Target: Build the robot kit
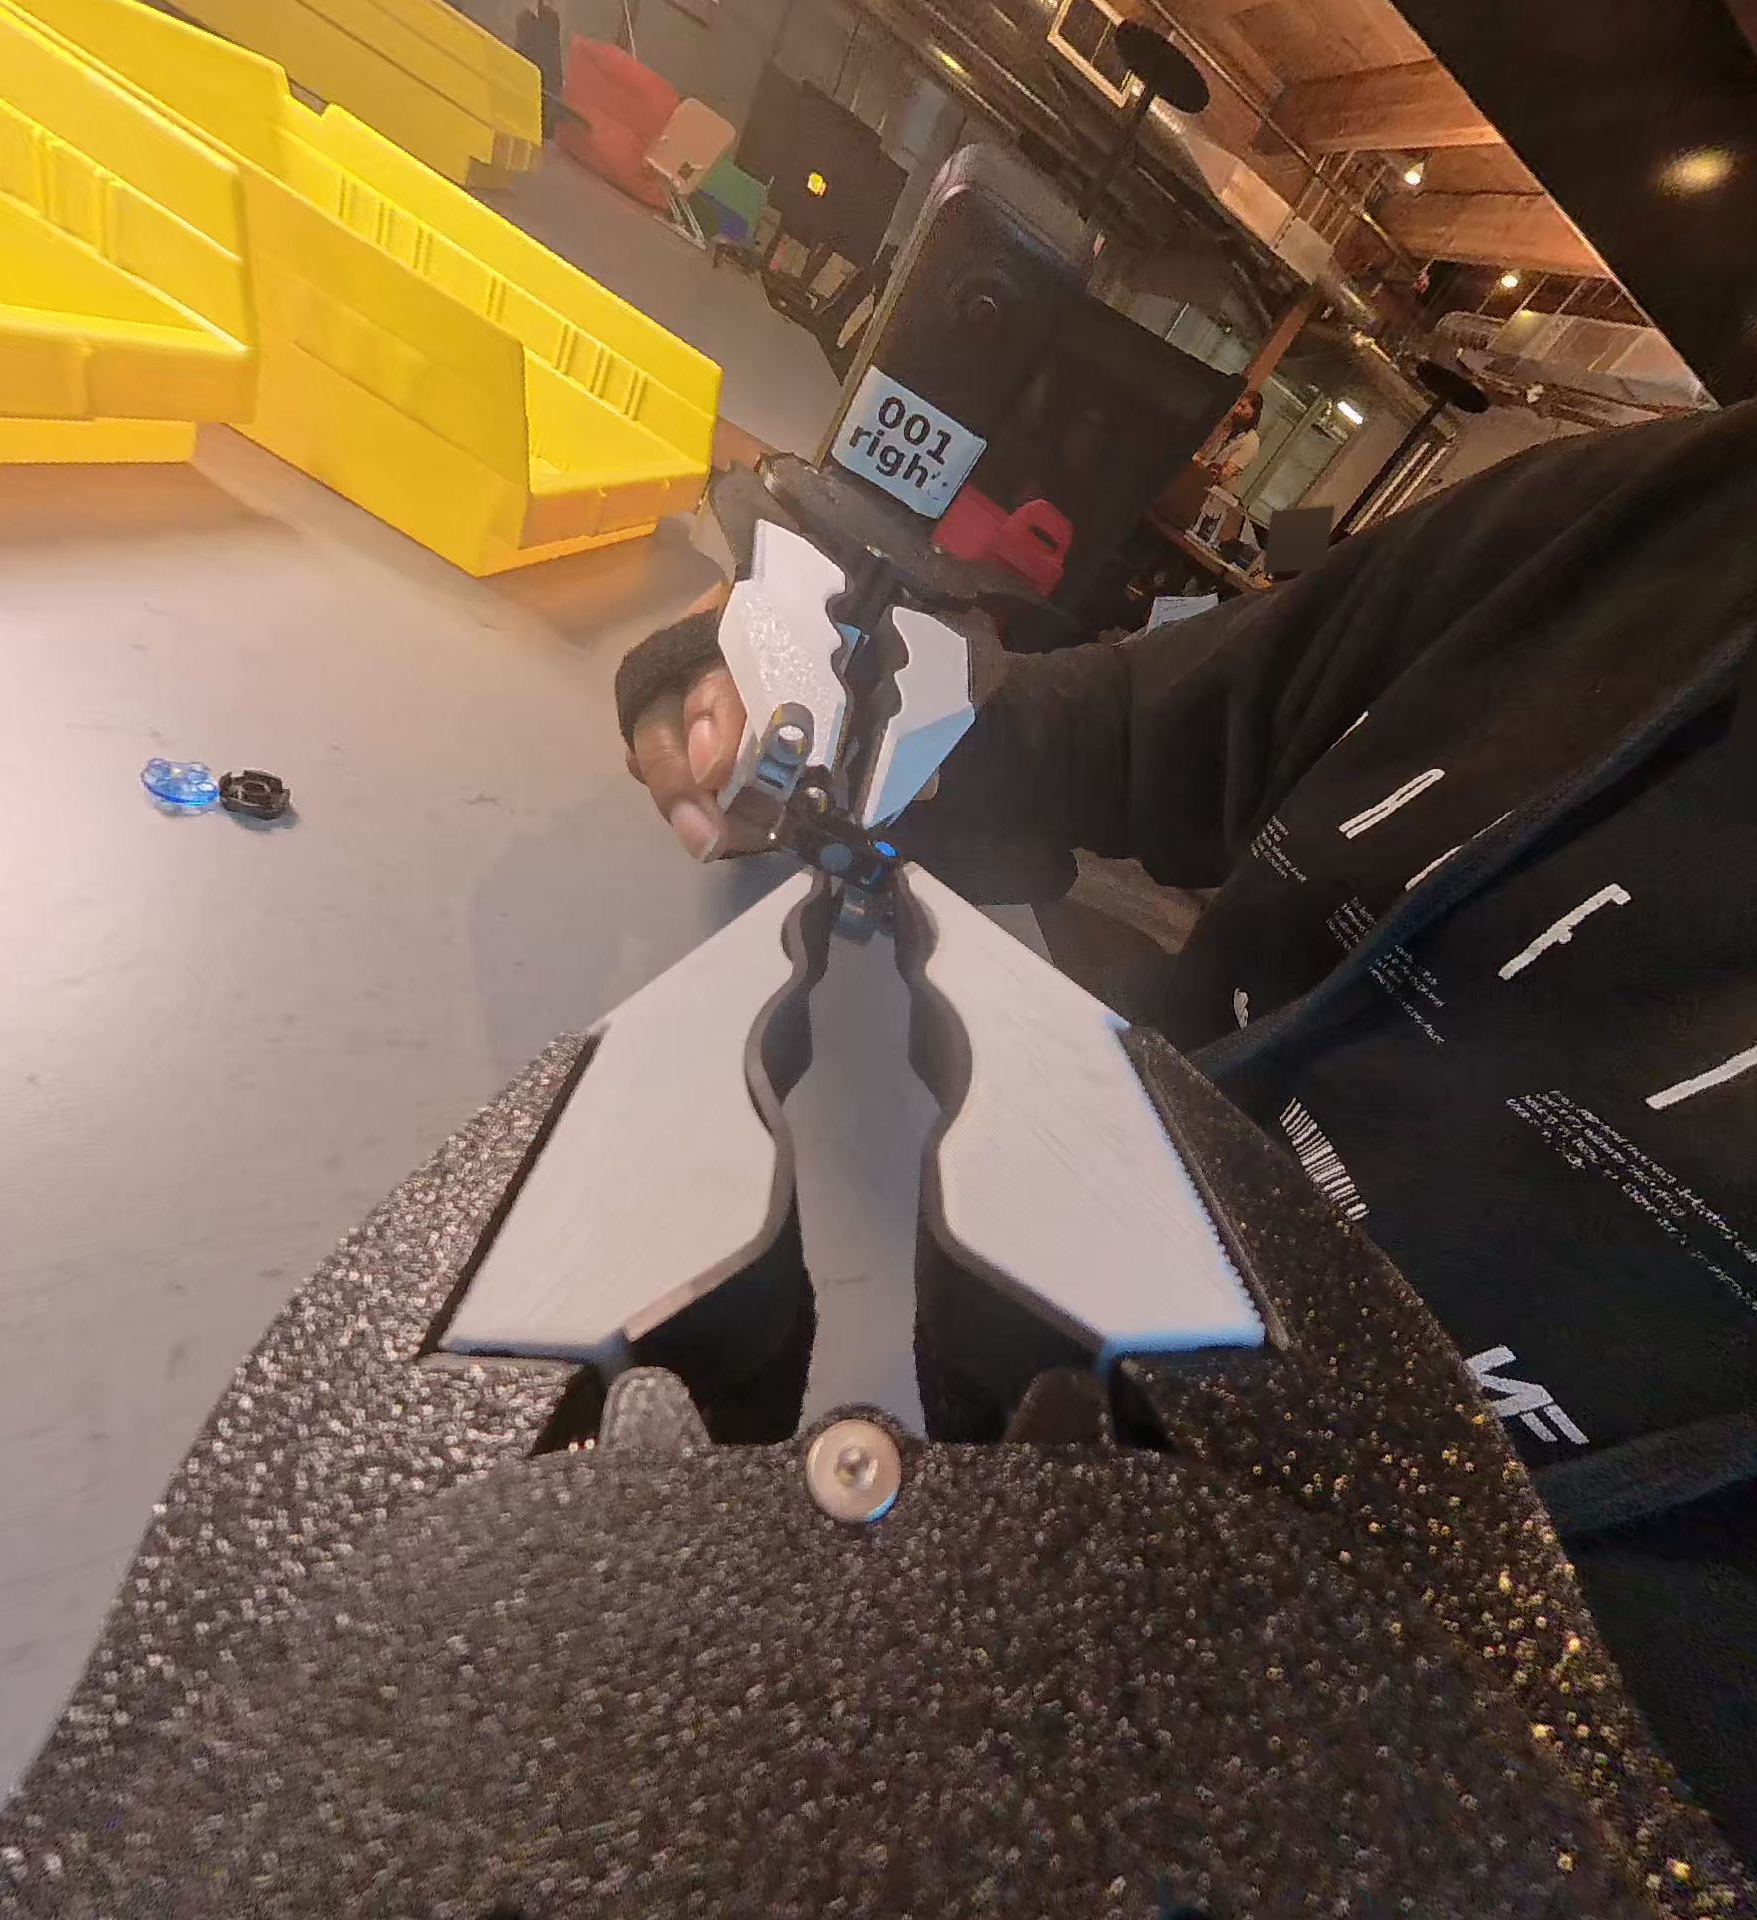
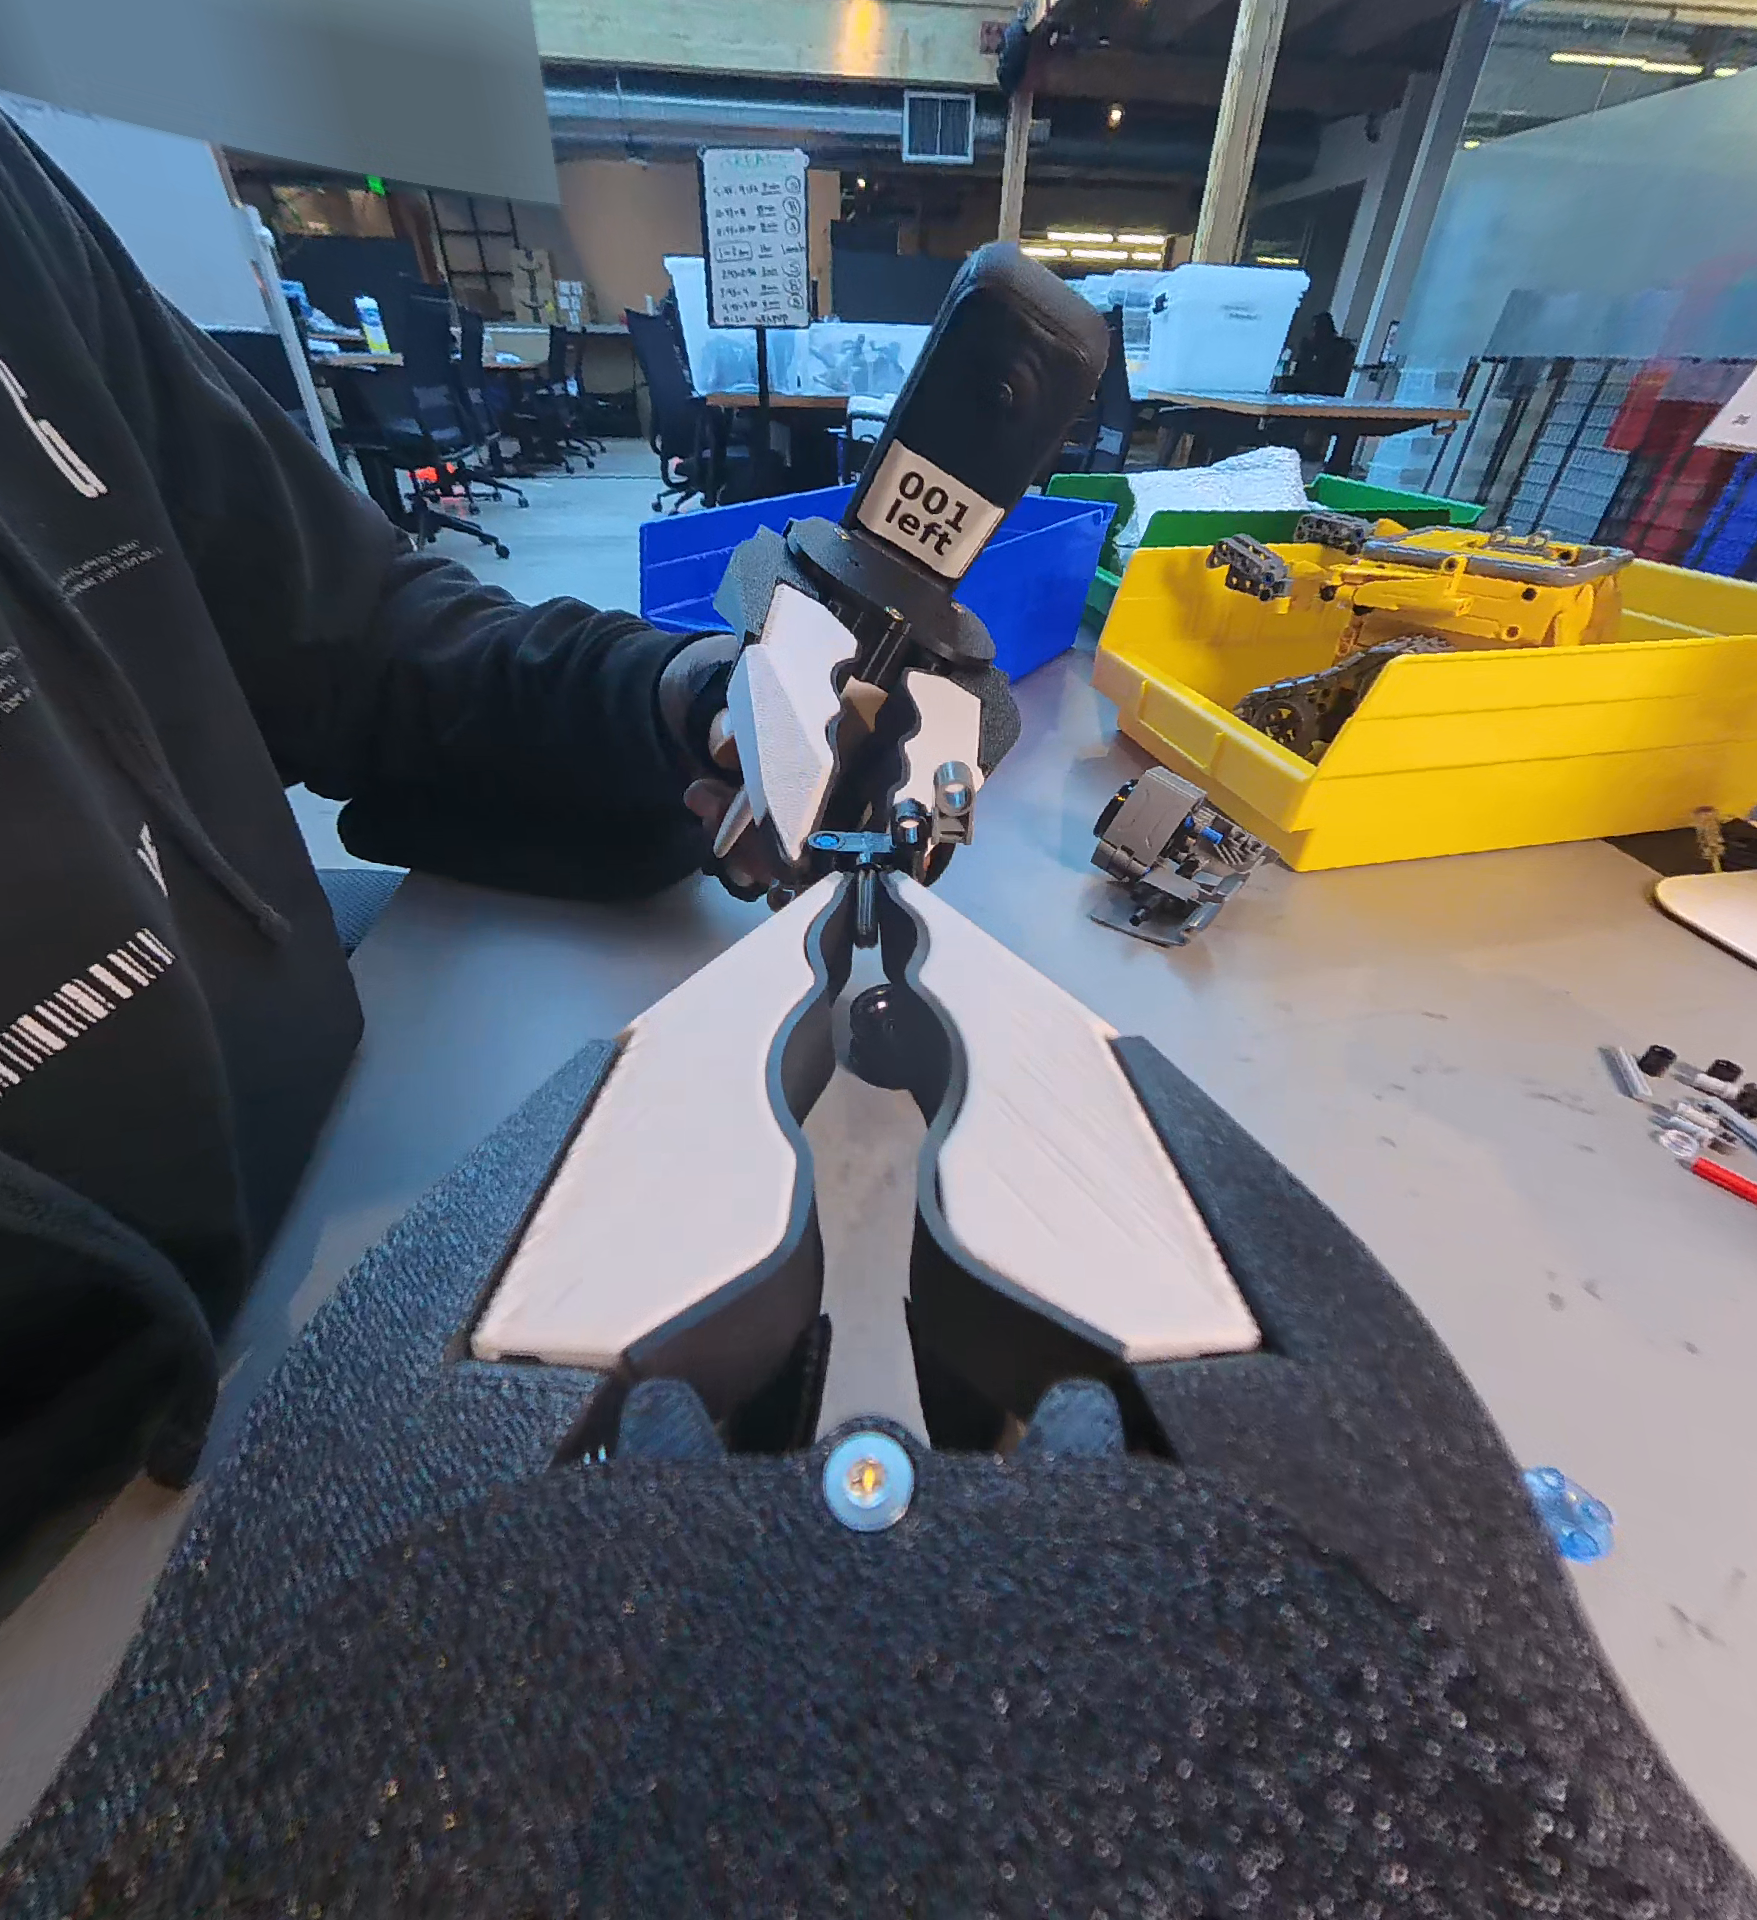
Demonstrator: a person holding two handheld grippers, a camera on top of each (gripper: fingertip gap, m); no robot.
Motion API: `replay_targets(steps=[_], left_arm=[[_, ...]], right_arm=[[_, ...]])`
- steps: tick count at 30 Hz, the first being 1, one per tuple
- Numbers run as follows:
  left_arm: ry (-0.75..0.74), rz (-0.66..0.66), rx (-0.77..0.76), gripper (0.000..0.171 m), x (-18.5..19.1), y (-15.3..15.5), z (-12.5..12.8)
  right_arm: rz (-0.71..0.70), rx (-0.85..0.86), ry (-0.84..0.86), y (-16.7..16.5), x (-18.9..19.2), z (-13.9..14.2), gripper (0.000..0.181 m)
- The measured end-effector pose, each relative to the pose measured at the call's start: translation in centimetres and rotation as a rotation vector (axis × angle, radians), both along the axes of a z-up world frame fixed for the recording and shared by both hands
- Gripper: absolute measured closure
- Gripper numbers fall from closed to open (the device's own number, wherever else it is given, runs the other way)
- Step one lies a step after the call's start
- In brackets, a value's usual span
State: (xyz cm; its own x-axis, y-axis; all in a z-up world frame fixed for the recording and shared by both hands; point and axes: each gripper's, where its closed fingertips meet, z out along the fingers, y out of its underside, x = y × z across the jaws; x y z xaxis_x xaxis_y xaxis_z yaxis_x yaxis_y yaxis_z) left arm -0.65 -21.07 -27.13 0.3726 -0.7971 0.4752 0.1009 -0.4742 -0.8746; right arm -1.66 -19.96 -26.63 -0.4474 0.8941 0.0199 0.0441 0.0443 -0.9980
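My two grippers face each other tip to tip above a grey table (image 2: pixel 1269 1091). My left gripper (image 1: pixel 858 891) is shut on a small black-and-blue building-block assembly (image 1: pixel 846 847). That assembly carries a grey connector (image 1: pixel 786 746). In the right wrist view my right gripper (image 2: pixel 866 885) is shut on a black pin (image 2: pixel 866 906) that joins the same small assembly (image 2: pixel 900 826). A black ball end (image 2: pixel 879 1023) hangs between its fingers. The left gripper (image 2: pixel 879 821) shows opposite it, and the right gripper (image 1: pixel 832 790) shows in the left wrist view. A hand in a black sleeve holds each one.
Yellow bins (image 1: pixel 386 364) stand at the back left. A clear blue round piece (image 1: pixel 178 784) and a black round piece (image 1: pixel 253 795) lie on the table. A yellow bin (image 2: pixel 1528 769) holds a yellow tracked model. Nearby are a blue bin (image 2: pixel 708 571), a grey sub-assembly (image 2: pixel 1165 852) and loose parts (image 2: pixel 1736 1132). Left and right tips are no more than a few centimetres apart. My right gripper's tips are some 15 cm from the black round piece (image 1: pixel 253 795).
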Motion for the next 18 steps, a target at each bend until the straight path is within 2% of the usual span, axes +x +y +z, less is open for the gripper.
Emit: replay_targets(steps=[9, 18], left_arm=[[0.003, 0.053, 0.009, 0.161, -1.4, 0.7, -0.1], [0.033, 0.228, 0.047, 0.161, -6.5, 2.6, -0.1]], right_arm=[[-0.040, -0.034, -0.001, 1.3, 0.0, 0.0, 0.165], [-0.114, -0.078, -0.017, 3.4, -0.2, -0.3, 0.158]])
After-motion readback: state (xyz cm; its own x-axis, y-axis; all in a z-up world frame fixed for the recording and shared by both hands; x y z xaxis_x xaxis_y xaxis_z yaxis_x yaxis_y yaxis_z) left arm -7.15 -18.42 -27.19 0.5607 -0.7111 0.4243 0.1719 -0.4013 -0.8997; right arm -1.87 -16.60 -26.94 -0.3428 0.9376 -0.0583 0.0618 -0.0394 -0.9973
